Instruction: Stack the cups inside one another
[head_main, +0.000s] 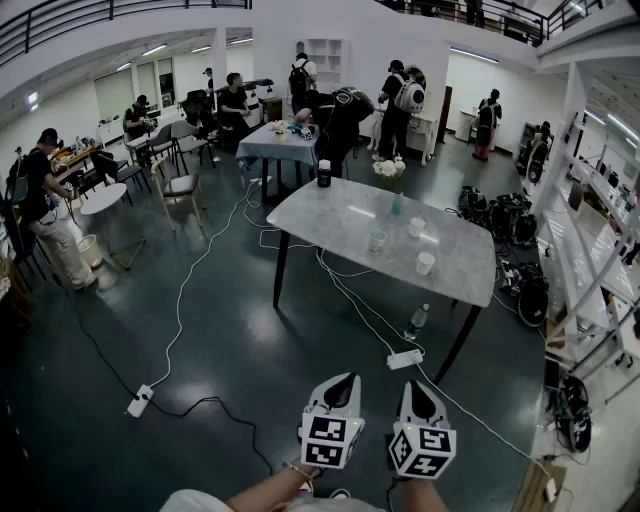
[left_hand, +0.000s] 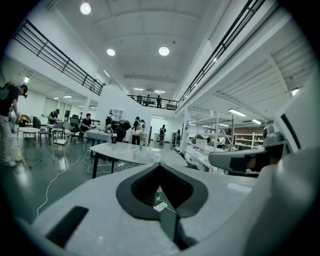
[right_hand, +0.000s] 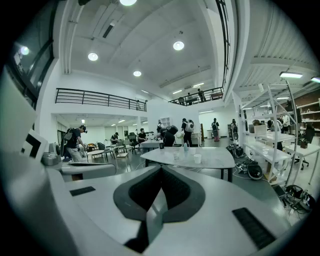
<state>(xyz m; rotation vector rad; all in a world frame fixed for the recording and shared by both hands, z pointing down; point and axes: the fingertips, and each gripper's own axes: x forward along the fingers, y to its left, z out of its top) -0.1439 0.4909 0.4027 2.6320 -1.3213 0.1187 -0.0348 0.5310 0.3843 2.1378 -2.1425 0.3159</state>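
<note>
Three pale cups stand apart on the marble table (head_main: 340, 215): one near the middle (head_main: 376, 240), one further right (head_main: 417, 227), one by the near edge (head_main: 426, 263). The right gripper view shows two of them (right_hand: 176, 155) (right_hand: 197, 158). Both grippers hang side by side over the dark floor, well short of the table. My left gripper (head_main: 347, 379) is shut and holds nothing; in its own view the jaws meet at a point (left_hand: 159, 165). My right gripper (head_main: 414, 385) is likewise shut and empty (right_hand: 161, 168).
On the table also stand a bluish bottle (head_main: 398, 204), a black container (head_main: 324, 173) and flowers (head_main: 388, 168). A water bottle (head_main: 416, 321), a power strip (head_main: 404, 359) and cables lie on the floor before the table. Shelving and bags line the right side; people work at the back.
</note>
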